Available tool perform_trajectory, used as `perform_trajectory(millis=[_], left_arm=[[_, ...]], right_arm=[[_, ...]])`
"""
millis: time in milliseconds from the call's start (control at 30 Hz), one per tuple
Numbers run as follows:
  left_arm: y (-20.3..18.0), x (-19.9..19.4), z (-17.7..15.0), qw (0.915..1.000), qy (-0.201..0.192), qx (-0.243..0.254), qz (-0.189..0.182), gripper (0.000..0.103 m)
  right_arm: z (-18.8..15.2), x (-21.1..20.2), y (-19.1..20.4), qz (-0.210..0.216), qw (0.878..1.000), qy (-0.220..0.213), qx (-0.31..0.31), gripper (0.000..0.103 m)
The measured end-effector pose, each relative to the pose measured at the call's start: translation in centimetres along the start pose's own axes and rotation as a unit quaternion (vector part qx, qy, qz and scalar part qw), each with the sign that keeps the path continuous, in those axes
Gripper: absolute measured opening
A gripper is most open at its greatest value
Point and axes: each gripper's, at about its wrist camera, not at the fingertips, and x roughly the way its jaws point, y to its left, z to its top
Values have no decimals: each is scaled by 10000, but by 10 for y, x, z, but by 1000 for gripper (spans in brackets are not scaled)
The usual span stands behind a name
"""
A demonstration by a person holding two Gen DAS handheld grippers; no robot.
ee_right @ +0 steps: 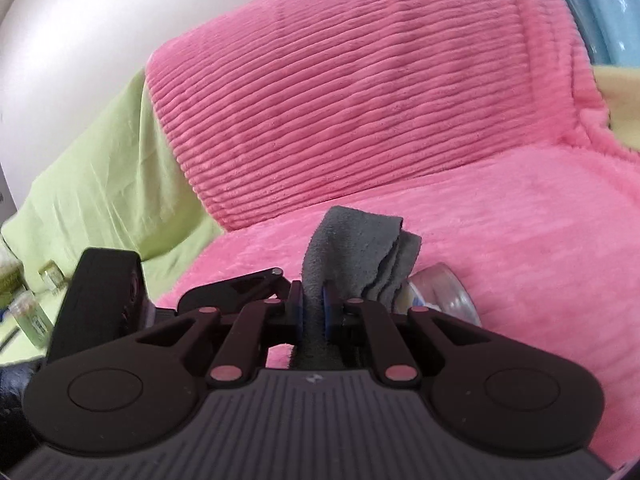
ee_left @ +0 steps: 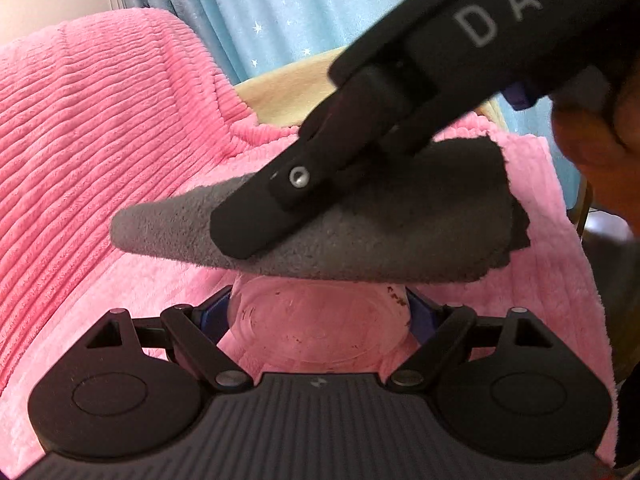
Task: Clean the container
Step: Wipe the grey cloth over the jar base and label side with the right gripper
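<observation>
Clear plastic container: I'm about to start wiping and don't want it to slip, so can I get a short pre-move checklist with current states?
1. Left gripper shut on clear plastic container: ok.
2. Right gripper shut on grey cloth: ok.
3. Cloth over the container's mouth: ok.
4. Cloth touching the inside: cannot tell.
5. Brown specks remain on the container wall: not ok.
6. Pink blanket beneath as a soft backstop: ok.

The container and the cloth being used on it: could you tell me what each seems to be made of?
Container: clear, glossy, probably plastic, possibly glass; the pink blanket shows through it, with dark specks on the wall. Cloth: grey, matte, napped like microfibre or suede; fuzzy surface, soft folds.
</observation>
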Motion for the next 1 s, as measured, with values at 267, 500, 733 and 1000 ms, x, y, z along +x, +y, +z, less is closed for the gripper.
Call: perform_trajectory(millis=[267, 500, 733, 1000], left_arm=[[14, 1, -3, 9979, 65, -575, -286, 86], [50, 3, -10, 9756, -29, -1959, -995, 85], [9, -1, -5, 9999, 13, 87, 81, 85], [7, -1, -6, 9995, -39, 263, 159, 85]], right_arm=[[0, -1, -7, -69, 9998, -51, 168, 7], [-1, -2, -4, -91, 9997, -84, 194, 7], [-10, 1, 17, 702, 9966, 342, -266, 7], [-4, -4, -1, -188, 9998, -51, -19, 7]])
